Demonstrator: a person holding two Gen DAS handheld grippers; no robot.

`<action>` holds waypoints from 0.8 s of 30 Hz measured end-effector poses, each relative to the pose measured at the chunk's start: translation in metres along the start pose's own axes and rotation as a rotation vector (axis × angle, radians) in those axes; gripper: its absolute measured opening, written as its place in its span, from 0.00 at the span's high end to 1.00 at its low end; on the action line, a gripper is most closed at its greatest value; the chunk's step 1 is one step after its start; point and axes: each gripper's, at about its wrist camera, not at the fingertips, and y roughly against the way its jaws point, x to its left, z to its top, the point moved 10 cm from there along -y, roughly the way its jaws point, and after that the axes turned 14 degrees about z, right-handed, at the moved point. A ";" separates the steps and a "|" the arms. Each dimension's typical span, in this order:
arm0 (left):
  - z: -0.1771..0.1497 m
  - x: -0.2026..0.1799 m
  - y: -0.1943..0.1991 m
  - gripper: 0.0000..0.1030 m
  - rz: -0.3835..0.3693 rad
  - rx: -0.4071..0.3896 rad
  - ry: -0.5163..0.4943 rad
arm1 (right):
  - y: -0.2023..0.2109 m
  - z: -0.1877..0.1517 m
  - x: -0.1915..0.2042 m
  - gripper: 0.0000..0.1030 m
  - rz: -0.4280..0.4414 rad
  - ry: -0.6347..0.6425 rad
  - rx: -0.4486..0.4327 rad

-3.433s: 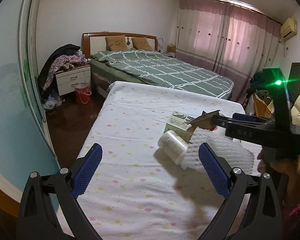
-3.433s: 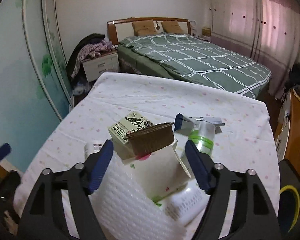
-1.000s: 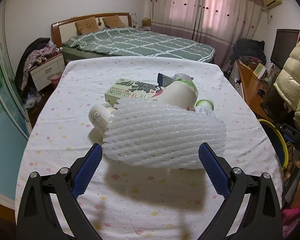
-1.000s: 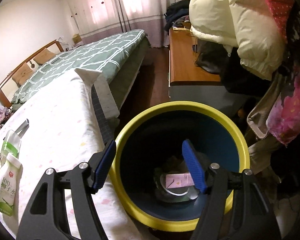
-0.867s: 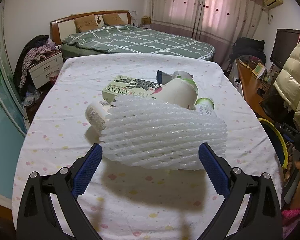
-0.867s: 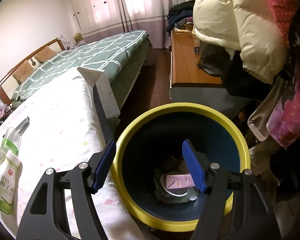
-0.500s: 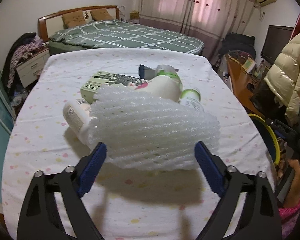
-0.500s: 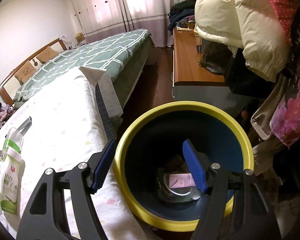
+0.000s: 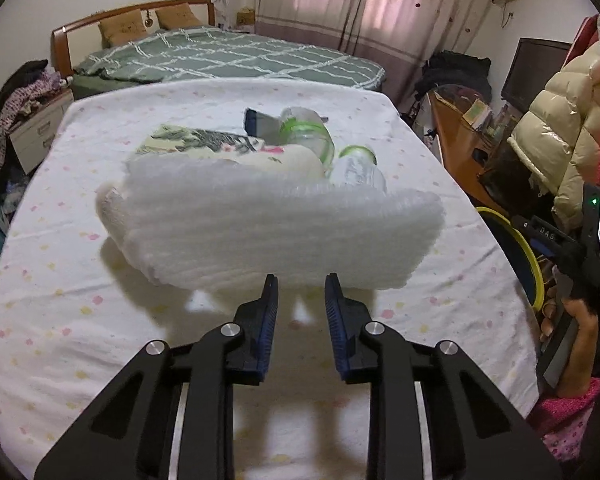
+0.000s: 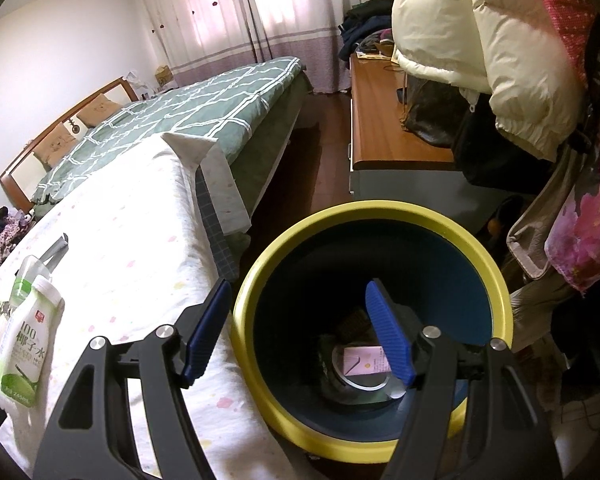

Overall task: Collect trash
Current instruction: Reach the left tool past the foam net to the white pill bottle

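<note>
A white foam net lies across a pile of trash on the spotted bed sheet. My left gripper is shut on the net's near edge. Behind the net are a green carton, a white pouch and two green-banded bottles. My right gripper hangs open over the yellow-rimmed bin, nothing between its fingers. A pink carton lies at the bin's bottom. A coconut-water pouch rests on the sheet at the left of the right wrist view.
The bin stands on the floor at the bed's right edge, beside a person's hand. A wooden desk and hanging coats crowd the right. A green-quilted bed lies beyond.
The left jaws went from wide open around the foam net to shut on its near edge, and the net now looks flatter. The right gripper stayed open over the bin.
</note>
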 end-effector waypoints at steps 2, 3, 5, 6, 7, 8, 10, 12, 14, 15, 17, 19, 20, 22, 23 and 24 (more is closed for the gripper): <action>0.001 0.004 0.004 0.76 -0.001 -0.008 0.003 | 0.000 0.000 0.000 0.36 0.003 -0.003 0.000; 0.002 0.008 0.007 0.76 0.005 -0.014 0.005 | 0.000 0.000 0.000 0.36 0.004 -0.003 0.001; 0.002 0.014 0.012 0.76 0.017 -0.023 0.003 | -0.001 -0.001 0.000 0.36 0.005 -0.003 0.003; 0.002 0.018 0.015 0.76 0.018 -0.025 0.003 | -0.001 0.000 0.000 0.36 0.006 -0.002 0.002; 0.001 0.022 0.018 0.76 0.025 -0.024 0.006 | 0.000 0.000 0.001 0.36 0.007 -0.001 0.001; -0.001 0.029 0.020 0.76 0.039 -0.020 0.008 | -0.001 -0.001 0.001 0.36 0.007 -0.001 0.002; -0.004 0.039 0.021 0.76 0.051 -0.014 0.017 | -0.001 -0.001 0.002 0.36 0.007 0.001 0.004; -0.006 0.048 0.019 0.76 0.060 0.003 0.033 | -0.001 -0.001 0.003 0.36 0.008 0.003 0.003; -0.007 0.057 0.016 0.70 0.073 0.011 0.054 | -0.001 -0.001 0.004 0.35 0.011 0.004 0.002; -0.007 0.064 0.015 0.54 0.088 0.014 0.068 | 0.000 -0.001 0.004 0.35 0.012 0.003 0.001; -0.004 0.081 0.018 0.34 0.136 -0.011 0.105 | 0.000 -0.001 0.004 0.35 0.015 0.000 0.000; 0.002 0.092 0.020 0.33 0.165 -0.027 0.128 | 0.000 -0.001 0.004 0.35 0.014 0.001 0.002; 0.006 0.098 0.020 0.33 0.174 -0.031 0.145 | 0.000 -0.001 0.005 0.35 0.013 0.004 0.003; 0.014 0.108 0.016 0.33 0.197 -0.030 0.172 | -0.001 -0.002 0.005 0.35 0.015 0.006 0.005; 0.020 0.113 0.011 0.33 0.213 -0.019 0.184 | -0.001 -0.002 0.006 0.35 0.015 0.007 0.006; 0.023 0.117 0.006 0.34 0.218 -0.007 0.194 | -0.001 -0.002 0.007 0.35 0.017 0.008 0.006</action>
